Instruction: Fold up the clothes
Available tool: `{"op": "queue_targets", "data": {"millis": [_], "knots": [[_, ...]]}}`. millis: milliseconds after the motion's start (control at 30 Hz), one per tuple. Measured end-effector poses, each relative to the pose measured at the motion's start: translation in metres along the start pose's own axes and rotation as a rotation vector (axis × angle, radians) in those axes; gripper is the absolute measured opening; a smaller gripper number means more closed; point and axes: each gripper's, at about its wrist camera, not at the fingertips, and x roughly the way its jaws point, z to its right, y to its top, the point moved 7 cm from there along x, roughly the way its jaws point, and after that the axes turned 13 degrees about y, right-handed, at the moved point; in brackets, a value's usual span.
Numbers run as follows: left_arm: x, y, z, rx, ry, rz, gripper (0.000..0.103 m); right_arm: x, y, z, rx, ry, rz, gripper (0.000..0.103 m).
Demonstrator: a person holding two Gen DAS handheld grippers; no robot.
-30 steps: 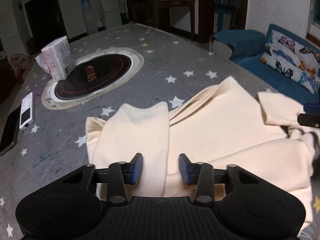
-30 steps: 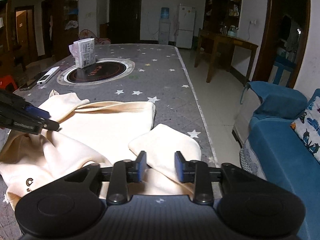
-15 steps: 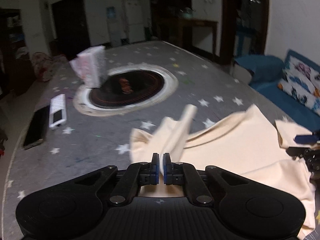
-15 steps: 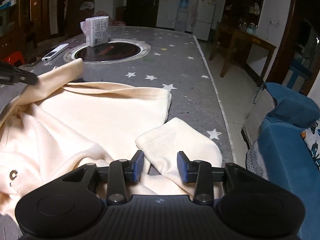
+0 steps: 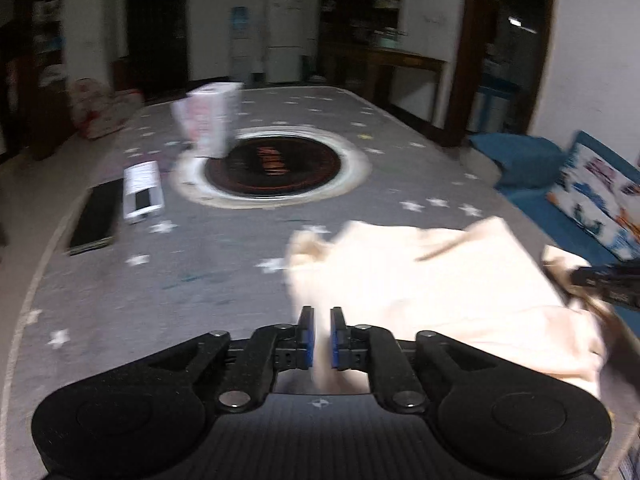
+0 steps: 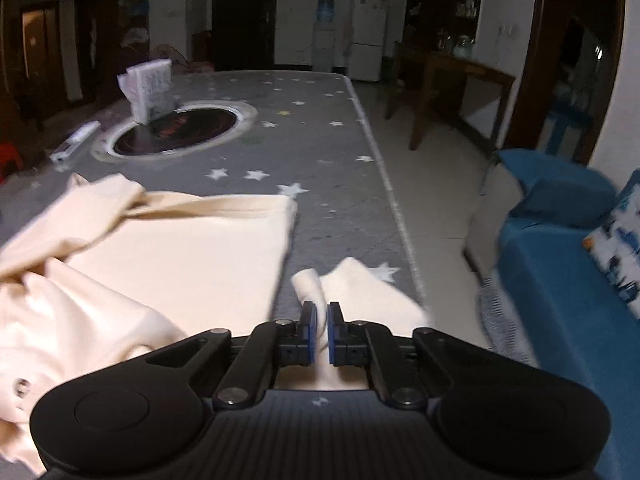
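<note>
From my left wrist camera, a dark phone point(image 5: 94, 216) and a white remote point(image 5: 142, 192) lie at the far left of the star-printed grey table point(image 5: 224, 256); no writing on either reads through the blur. Just beyond them a white printed packet point(image 5: 210, 120) stands at the rim of the round inset cooktop point(image 5: 274, 166), whose orange markings I cannot read. My left gripper point(image 5: 322, 338) has just eased slightly wider, yet its fingers point(image 5: 307, 336) clench a fold of the cream garment point(image 5: 420, 280), which is spread over the near right part of the table. At the right edge of this view the other gripper's dark tip pokes in beside the cloth. From my right wrist camera, the right gripper point(image 6: 321, 332) has just been closing and now pinches the garment's sleeve point(image 6: 360, 292) near the table's right edge. Across the tiled floor point(image 6: 432, 184) sits a blue sofa point(image 6: 568, 264) with a patterned cushion point(image 6: 620, 240).
</note>
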Motion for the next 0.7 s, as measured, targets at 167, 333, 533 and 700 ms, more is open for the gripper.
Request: {"op": "queue_targets", "data": {"millis": [167,333,533,700], "knots": [[0.02,-0.001,0.048,0.124,-0.025,-0.004,0.03,0.002,-0.003,-0.012,-0.029,0.025,-0.008,0.036],[0.053,-0.003,0.068,0.165,-0.005,-0.066,0.039,0.01,-0.006,-0.013,-0.034,0.04,-0.039,0.036],[0.065,-0.002,0.062,0.176,-0.001,-0.065,0.007,0.013,-0.006,-0.003,-0.016,0.023,-0.048,0.016],[0.053,0.007,0.032,0.057,0.027,-0.047,0.004,0.005,-0.005,0.009,-0.02,-0.052,-0.018,0.006]]}}
